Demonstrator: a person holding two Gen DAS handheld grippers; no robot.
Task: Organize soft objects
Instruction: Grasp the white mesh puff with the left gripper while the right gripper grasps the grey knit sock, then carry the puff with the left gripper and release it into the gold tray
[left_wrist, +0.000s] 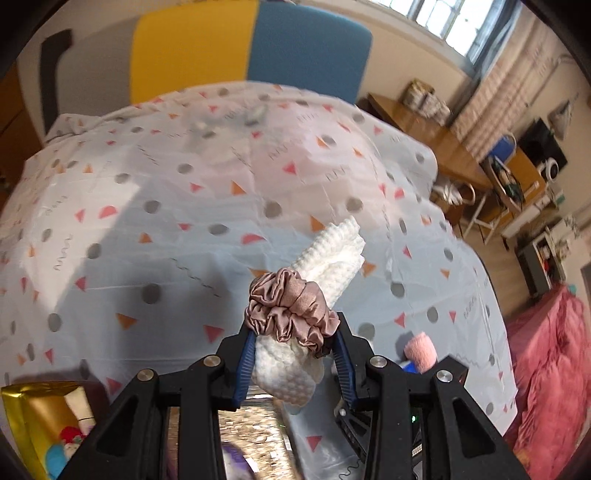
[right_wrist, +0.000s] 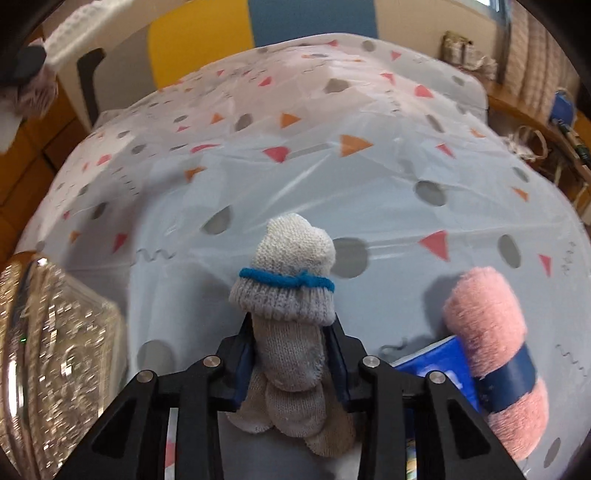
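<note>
My left gripper (left_wrist: 293, 360) is shut on a rolled white waffle cloth (left_wrist: 332, 254) bound by a dusty-pink satin scrunchie (left_wrist: 290, 312), held above the table. My right gripper (right_wrist: 291, 354) is shut on a bundle of grey knit gloves (right_wrist: 291, 295) tied with a blue band, also held above the table. A rolled pink towel (right_wrist: 493, 354) with a dark blue band lies on the table to the right, on a blue packet (right_wrist: 439, 363); it also shows small in the left wrist view (left_wrist: 421, 350). The left gripper's cloth shows at the top left of the right wrist view (right_wrist: 79, 31).
The table wears a pale cloth (left_wrist: 184, 221) with triangles and dots. A glittery container (right_wrist: 48, 354) stands at the left. A gold gift bag (left_wrist: 40, 417) sits at the near left. A yellow and blue chair back (left_wrist: 255, 44) stands behind the table. Furniture fills the right.
</note>
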